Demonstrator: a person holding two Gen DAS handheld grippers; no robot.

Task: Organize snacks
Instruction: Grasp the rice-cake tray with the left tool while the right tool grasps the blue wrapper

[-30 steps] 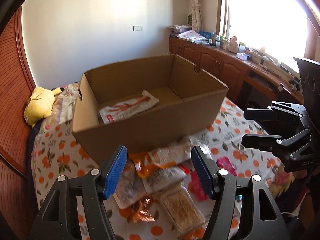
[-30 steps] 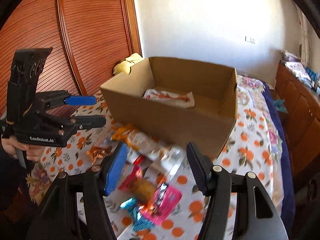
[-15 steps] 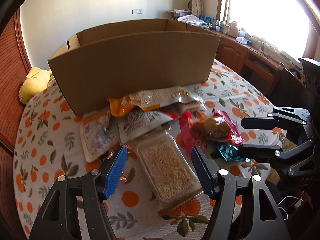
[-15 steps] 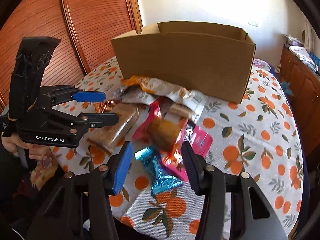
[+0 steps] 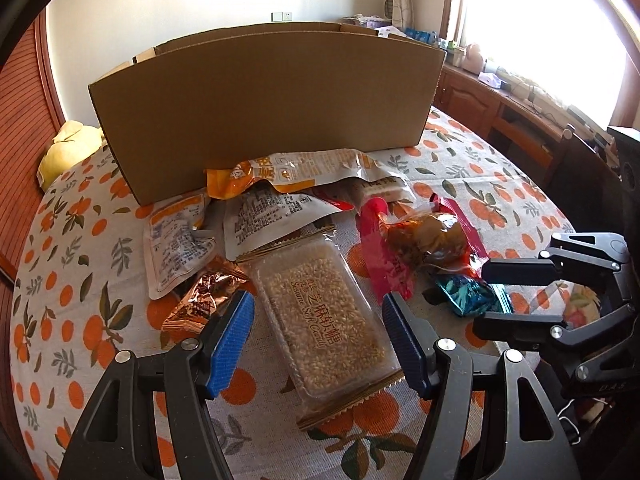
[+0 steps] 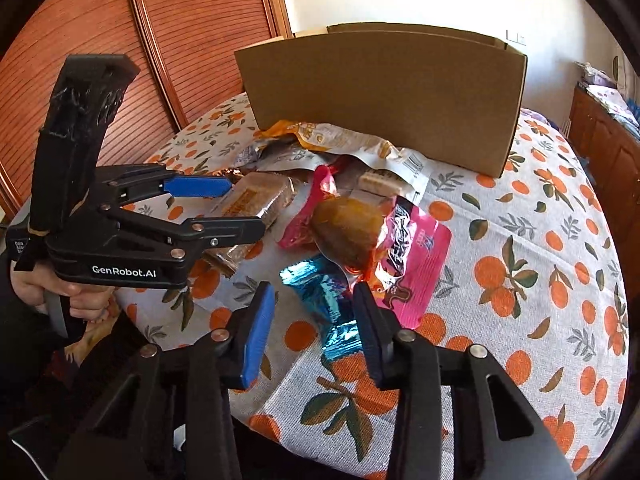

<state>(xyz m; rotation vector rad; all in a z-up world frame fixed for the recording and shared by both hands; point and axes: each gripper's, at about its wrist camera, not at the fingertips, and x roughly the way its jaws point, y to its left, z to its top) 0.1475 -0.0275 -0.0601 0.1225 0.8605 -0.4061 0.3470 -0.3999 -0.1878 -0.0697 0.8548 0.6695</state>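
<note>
I see one cardboard box standing on the orange-print cloth, with the snack pile just in front of its near wall. I count one clear sesame candy pack, two white pouches, one pink packet and one teal wrapper. My left gripper hovers spread wide over the candy pack. My right gripper straddles the teal wrapper, jaws apart, gripping nothing.
</note>
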